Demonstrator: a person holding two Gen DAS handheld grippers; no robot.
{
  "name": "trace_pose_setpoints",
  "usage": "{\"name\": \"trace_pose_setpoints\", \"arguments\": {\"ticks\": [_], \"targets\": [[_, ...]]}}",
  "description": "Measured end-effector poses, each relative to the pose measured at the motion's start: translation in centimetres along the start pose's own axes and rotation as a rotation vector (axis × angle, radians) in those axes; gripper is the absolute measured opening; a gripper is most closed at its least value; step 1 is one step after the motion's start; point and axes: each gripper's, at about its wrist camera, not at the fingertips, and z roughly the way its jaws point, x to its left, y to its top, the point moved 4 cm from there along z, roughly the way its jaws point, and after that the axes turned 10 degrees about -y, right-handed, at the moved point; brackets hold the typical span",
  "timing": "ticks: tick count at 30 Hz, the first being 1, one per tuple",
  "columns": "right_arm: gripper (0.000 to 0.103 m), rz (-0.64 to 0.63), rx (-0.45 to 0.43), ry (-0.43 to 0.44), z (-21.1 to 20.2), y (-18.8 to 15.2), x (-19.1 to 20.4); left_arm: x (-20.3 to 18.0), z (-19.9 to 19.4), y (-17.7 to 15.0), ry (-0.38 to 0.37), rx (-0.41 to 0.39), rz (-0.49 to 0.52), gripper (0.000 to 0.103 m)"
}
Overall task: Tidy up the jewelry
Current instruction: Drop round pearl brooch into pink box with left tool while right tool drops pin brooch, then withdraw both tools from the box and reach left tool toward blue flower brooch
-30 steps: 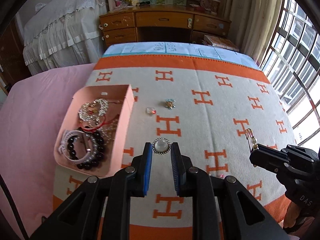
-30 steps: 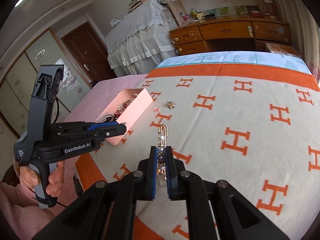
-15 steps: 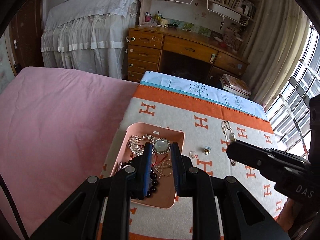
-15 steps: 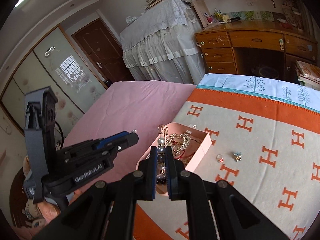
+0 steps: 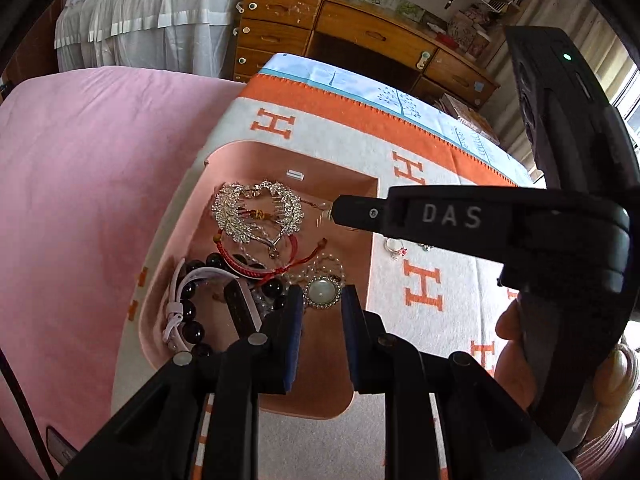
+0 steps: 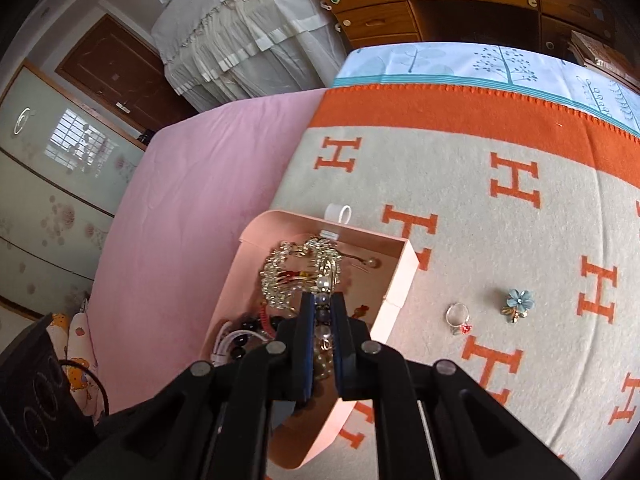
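Note:
A pink box (image 5: 332, 168) lies on the orange-and-cream blanket and holds a rhinestone heart brooch (image 5: 258, 210), a red cord bracelet (image 5: 256, 266) and a black bead bracelet (image 5: 192, 320). My left gripper (image 5: 322, 300) hangs over the box's near half, shut on a round pearl brooch (image 5: 322, 292) at its tips. My right gripper (image 6: 322, 312) hovers over the box (image 6: 400, 280) too, shut on a gold pin with pearls (image 6: 323, 280). In the left wrist view the right gripper (image 5: 338, 212) reaches in from the right, above the box's far side.
A small ring (image 6: 458, 318) and a blue flower brooch (image 6: 518, 304) lie on the blanket (image 6: 500, 240) right of the box. Pink bedding (image 6: 192, 208) spreads to the left. A wooden desk (image 5: 360, 32) and a white-draped piece of furniture stand beyond the bed.
Both grippers have swung left from above the open blanket to over the pink box and come lower, each still carrying its piece. The right gripper now crosses close in front of the left camera.

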Motion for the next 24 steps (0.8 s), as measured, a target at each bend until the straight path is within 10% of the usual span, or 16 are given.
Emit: {"name": "trace_pose_setpoints", "arguments": {"ticks": [4, 11, 24], "targets": [[0.009, 0.009, 0.026, -0.002, 0.5, -0.4, -0.4, -0.6, -0.5, -0.3, 0.041, -0.047, 0.047, 0.071], [0.030, 0.023, -0.050, 0.002, -2.1, -1.2, -1.4, -0.9, -1.4, -0.5, 0.059, -0.080, 0.077, 0.073], [0.030, -0.026, -0.173, -0.064, -8.2, -4.0, -3.6, -3.1, -2.8, -1.8, 0.068, -0.089, 0.123, 0.073]]}}
